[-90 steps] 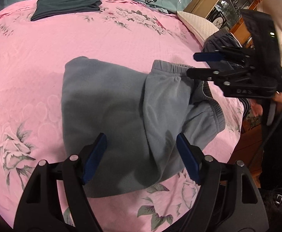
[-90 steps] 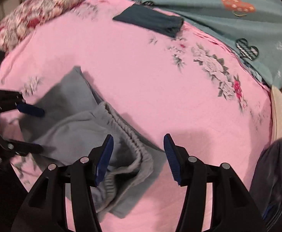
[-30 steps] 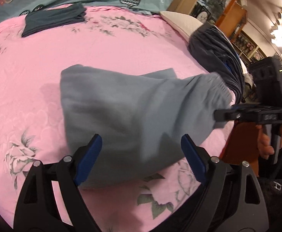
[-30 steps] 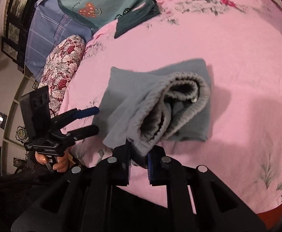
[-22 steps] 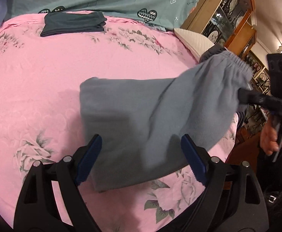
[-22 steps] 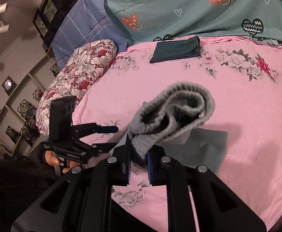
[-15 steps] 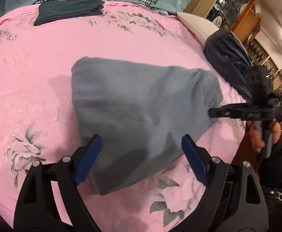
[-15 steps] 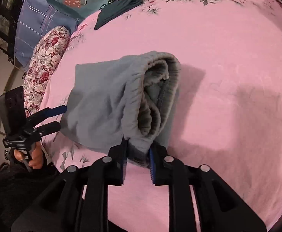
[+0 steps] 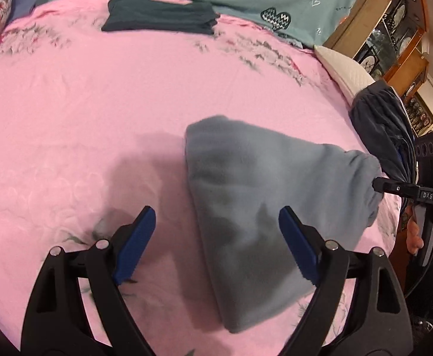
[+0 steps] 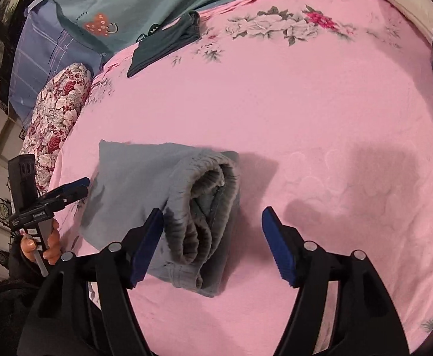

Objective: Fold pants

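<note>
Folded grey fleece pants lie in a thick bundle on a pink floral bedsheet, ribbed waistband facing the right gripper, whose blue-padded jaws are opening with the waistband edge just beside its left pad, unpinched. The left gripper hangs spread wide and empty above the bundle's near corner. Around them: a folded dark teal garment at the far edge, a red floral bolster (left side), a dark grey garment pile and a white pillow.
</note>
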Demonstrator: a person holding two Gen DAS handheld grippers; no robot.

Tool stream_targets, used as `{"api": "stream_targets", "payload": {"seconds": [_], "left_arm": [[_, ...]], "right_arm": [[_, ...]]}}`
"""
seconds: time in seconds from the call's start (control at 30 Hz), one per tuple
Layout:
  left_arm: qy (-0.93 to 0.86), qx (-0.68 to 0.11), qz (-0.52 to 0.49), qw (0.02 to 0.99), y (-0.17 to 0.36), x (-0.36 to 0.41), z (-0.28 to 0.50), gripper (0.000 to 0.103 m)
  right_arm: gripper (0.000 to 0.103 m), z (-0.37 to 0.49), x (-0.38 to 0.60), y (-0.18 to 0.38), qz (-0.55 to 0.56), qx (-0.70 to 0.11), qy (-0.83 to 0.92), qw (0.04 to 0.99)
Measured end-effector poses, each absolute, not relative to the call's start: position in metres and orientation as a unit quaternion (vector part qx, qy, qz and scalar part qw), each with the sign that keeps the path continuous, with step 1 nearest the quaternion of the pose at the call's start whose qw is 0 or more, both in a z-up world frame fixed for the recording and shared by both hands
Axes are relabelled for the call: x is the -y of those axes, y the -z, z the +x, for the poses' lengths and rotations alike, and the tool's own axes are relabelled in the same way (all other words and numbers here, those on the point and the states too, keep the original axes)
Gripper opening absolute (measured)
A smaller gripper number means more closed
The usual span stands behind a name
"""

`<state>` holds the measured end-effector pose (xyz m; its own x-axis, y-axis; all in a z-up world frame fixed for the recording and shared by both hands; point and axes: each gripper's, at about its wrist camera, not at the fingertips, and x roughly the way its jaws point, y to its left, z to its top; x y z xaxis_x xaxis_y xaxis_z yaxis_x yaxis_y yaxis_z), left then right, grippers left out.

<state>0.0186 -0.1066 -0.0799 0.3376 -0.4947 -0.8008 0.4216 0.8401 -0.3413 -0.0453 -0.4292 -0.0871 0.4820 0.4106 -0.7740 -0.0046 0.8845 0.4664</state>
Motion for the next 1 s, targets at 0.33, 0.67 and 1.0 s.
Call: {"api": "stream_targets", "payload": {"seconds": [0.33, 0.67, 1.0], "left_arm": [[0.295, -0.501, -0.002, 0.813, 0.088, 0.135, 0.019, 0.063], [0.322, -0.534, -0.056, 0.78, 0.088, 0.114, 0.022, 0.079], [0.343, -0.541, -0.078, 0.764, 0.091, 0.134, 0.027, 0.023]], "right_arm": [[0.048, -0.043, 0.406, 0.111, 0.23, -0.504, -0.183, 0.812], [0.038, -0.043, 0.406, 0.115, 0.213, -0.5, -0.2, 0.815], [0.03, -0.05, 0.399, 0.112, 0.184, -0.479, -0.202, 0.834]]}}
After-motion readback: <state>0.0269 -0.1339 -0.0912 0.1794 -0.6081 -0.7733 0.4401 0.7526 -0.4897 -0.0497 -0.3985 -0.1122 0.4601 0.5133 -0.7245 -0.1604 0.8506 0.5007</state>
